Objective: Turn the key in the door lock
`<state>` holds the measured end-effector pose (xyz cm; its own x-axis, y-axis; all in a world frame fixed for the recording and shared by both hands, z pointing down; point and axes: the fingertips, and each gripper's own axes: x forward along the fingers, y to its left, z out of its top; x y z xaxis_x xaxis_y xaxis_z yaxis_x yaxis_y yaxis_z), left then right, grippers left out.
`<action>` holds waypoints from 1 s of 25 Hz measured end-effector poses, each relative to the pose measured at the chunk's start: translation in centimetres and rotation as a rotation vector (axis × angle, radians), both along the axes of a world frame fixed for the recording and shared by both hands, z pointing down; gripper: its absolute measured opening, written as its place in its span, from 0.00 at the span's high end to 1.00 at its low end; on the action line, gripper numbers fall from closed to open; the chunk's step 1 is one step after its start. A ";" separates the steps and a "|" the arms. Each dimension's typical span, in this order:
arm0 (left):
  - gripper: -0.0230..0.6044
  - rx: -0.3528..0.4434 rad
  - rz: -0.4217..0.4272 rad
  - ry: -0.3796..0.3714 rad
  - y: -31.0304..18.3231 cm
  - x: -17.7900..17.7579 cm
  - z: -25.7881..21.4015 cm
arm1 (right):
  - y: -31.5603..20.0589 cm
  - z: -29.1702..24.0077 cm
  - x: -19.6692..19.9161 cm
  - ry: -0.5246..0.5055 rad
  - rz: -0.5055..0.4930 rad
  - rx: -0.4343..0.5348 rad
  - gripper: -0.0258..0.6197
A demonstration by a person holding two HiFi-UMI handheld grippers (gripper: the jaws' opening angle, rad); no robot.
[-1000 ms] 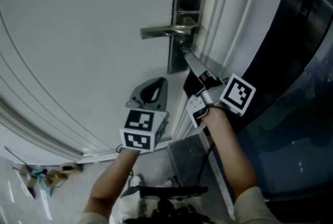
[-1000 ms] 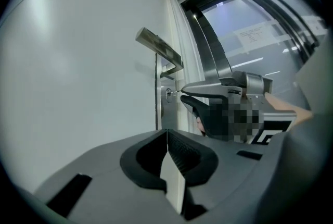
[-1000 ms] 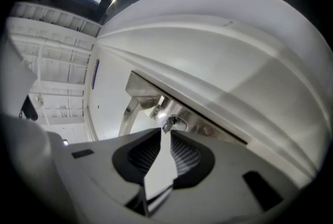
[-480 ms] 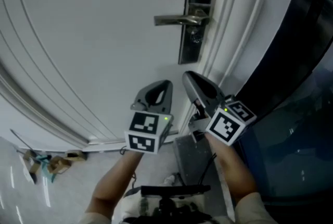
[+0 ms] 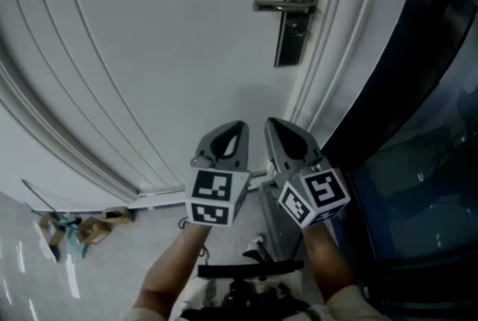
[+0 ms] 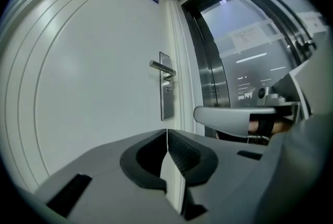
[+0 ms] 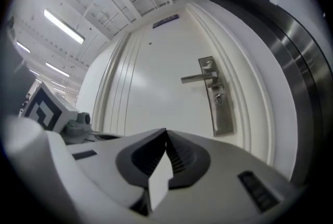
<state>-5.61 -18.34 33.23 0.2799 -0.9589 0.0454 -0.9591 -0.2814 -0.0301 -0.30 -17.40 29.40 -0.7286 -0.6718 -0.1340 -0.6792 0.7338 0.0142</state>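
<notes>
- Pulled back from door lock [image 5: 293,39], upper right, to frame centre: right gripper [image 5: 278,125], jaws just closed, nothing between.
- Left gripper [image 5: 236,125] just beside, jaws together, empty.

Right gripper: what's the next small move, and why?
Probably none at the door lock: the right gripper has pulled back from it, and its jaws have just closed with nothing between them. I'd simply lower it to rest.
</notes>
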 end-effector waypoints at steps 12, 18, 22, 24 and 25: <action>0.94 -0.023 0.021 0.024 11.7 -2.6 2.7 | 10.8 2.9 -3.7 0.053 0.029 -0.033 0.95; 0.94 -0.021 0.018 0.025 13.0 -2.7 2.8 | 12.5 3.8 -4.0 0.091 0.039 -0.020 0.95; 0.94 -0.019 0.017 0.027 13.2 -2.4 2.8 | 12.9 4.1 -3.9 0.096 0.036 -0.022 0.95; 0.94 -0.017 0.019 0.026 13.2 -2.0 2.7 | 13.0 4.1 -3.6 0.102 0.038 -0.018 0.95; 0.94 -0.017 0.022 0.025 13.2 -1.8 2.6 | 13.0 4.1 -3.4 0.100 0.040 -0.019 0.95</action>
